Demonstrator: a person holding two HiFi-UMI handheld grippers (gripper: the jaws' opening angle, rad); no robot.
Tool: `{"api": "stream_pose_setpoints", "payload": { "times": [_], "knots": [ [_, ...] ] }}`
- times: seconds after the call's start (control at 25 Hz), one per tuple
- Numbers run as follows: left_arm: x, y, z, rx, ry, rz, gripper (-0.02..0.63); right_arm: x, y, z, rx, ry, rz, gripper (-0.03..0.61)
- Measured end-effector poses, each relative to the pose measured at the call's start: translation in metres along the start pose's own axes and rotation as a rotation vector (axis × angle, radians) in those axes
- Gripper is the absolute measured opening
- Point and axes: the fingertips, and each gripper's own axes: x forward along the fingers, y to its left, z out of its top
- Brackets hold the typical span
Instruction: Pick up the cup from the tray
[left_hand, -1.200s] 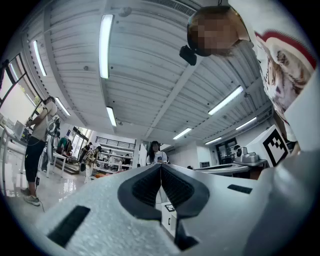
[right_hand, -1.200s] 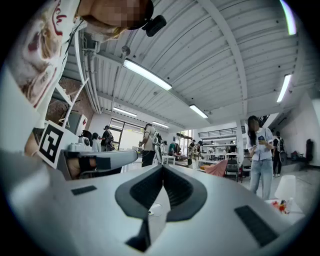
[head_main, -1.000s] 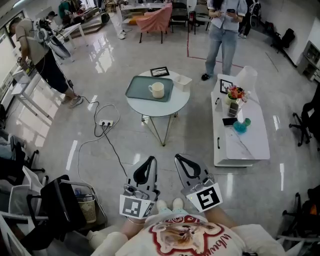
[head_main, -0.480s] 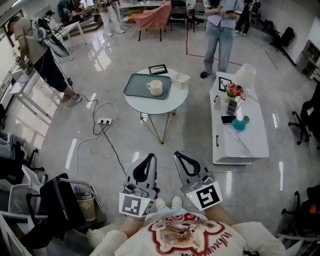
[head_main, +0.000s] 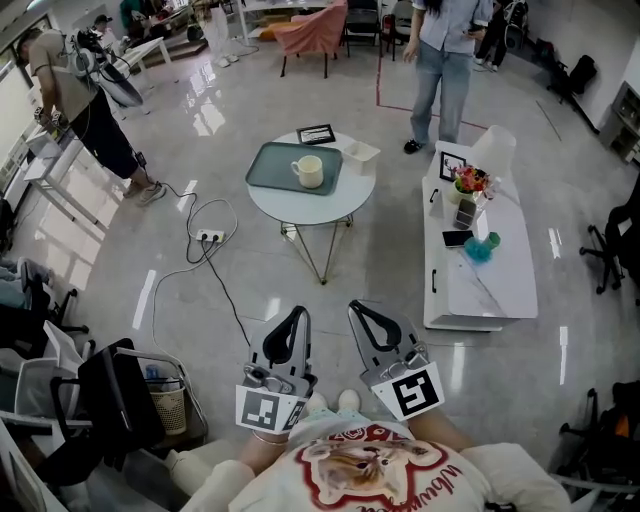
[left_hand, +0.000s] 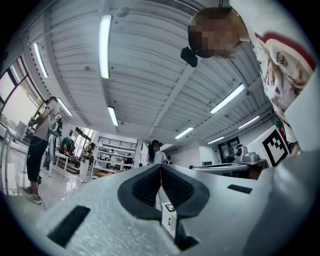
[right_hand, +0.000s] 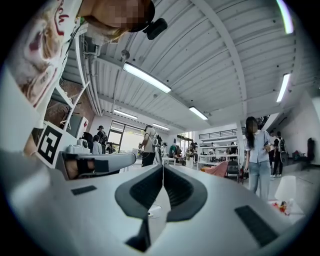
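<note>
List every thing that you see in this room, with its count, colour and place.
cup: one, cream, on the tray
tray: one, grey-green, on the round table
round table: one, white, mid-floor
black frame: one, at the round table's far edge
long table: one, white, right of the round table
flowers: one bunch, red and orange, on the long table
power strip: one, white, on the floor left of the round table
left hand-held gripper: one, grey with black pads, shut, empty, bottom centre
right hand-held gripper: one, same colours, shut, empty, beside it
</note>
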Motion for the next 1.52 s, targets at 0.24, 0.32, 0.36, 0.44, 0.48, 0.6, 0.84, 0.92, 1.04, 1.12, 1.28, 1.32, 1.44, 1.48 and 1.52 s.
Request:
{"api": "stream_pose_setpoints", "payload": {
  "times": [0.24,0.32,0.36,0.44,0.48,0.6,0.84,0.92,1.04,1.12,1.28,1.32,1.44,1.48,1.52],
  "knots": [
    [-0.002,-0.012,-0.004,0.009,0.005,0.028,0.015,-0.006,-0.007,-0.005,0.006,-0.006,0.028,0.025],
    [-0.004,-0.015,-0.005,0.013,0.011,0.035,0.015,-0.006,-0.008,-0.006,0.009,-0.008,0.038,0.025],
    [-0.004,-0.016,-0.006,0.013,0.013,0.039,0.015,-0.006,-0.008,-0.007,0.013,-0.007,0.043,0.025],
    [-0.003,-0.013,-0.007,0.011,0.011,0.049,0.015,-0.004,-0.009,-0.008,0.017,-0.007,0.054,0.025],
    [0.0,-0.012,-0.007,0.012,0.008,0.053,0.015,-0.002,-0.009,-0.009,0.013,-0.009,0.061,0.025],
    [0.006,-0.01,-0.01,0.012,0.007,0.055,0.015,0.003,-0.014,-0.01,0.009,-0.012,0.069,0.025],
    [0.024,0.004,-0.01,0.02,-0.015,0.052,0.015,0.022,-0.026,-0.007,-0.009,-0.027,0.069,0.025],
    [0.033,0.012,-0.013,0.019,-0.019,0.051,0.015,0.032,-0.029,-0.007,-0.022,-0.029,0.075,0.025],
    [0.052,0.024,-0.016,0.022,-0.028,0.037,0.015,0.048,-0.038,-0.01,-0.026,-0.028,0.075,0.025],
    [0.066,0.034,-0.02,0.025,-0.031,0.028,0.015,0.063,-0.047,-0.016,-0.012,-0.022,0.073,0.025],
    [0.099,0.065,-0.03,0.023,-0.031,0.018,0.015,0.102,-0.069,-0.023,0.006,-0.027,0.065,0.025],
    [0.108,0.074,-0.032,0.027,-0.033,0.015,0.015,0.114,-0.075,-0.024,0.007,-0.028,0.063,0.025],
    [0.137,0.103,-0.037,0.018,-0.026,-0.001,0.015,0.151,-0.092,-0.027,-0.001,-0.025,0.056,0.025],
    [0.147,0.113,-0.038,0.015,-0.024,-0.007,0.015,0.164,-0.098,-0.026,-0.003,-0.026,0.051,0.025],
    [0.156,0.122,-0.039,0.013,-0.023,-0.014,0.015,0.176,-0.104,-0.026,-0.005,-0.03,0.045,0.025]
  ]
}}
